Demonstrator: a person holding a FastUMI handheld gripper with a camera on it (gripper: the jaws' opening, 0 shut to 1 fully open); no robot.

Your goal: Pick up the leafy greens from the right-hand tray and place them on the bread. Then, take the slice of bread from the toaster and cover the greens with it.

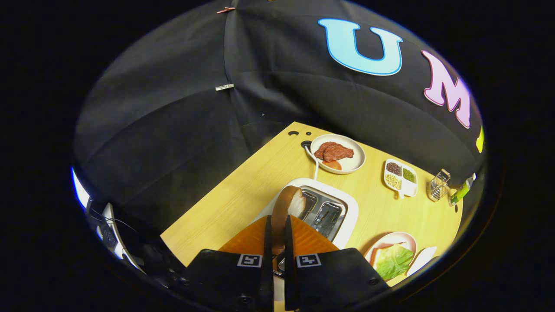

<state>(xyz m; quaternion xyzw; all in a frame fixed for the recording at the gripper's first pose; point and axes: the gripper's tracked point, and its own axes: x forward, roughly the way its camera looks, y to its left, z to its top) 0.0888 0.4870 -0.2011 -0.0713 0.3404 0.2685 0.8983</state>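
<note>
Gripping rounded bread slice [289, 203], fingers [266, 236] closed, above glossy white toaster [347, 212]

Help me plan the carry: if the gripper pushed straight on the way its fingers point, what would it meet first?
The gripper is shut on the bread slice. Straight ahead sits the toaster, apparently the first thing met, though depth is unclear.

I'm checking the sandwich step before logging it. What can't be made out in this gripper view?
- Bread slice: its lower part is hidden between the gripper fingers pressed on it.
- Bottom bread under the leafy greens: mostly covered by the leaf.
- Toaster: near side hidden behind the fingers.
- Small divided dish: its contents are too small to identify.
- Clear object near the table's far corner: too small to identify.
</note>
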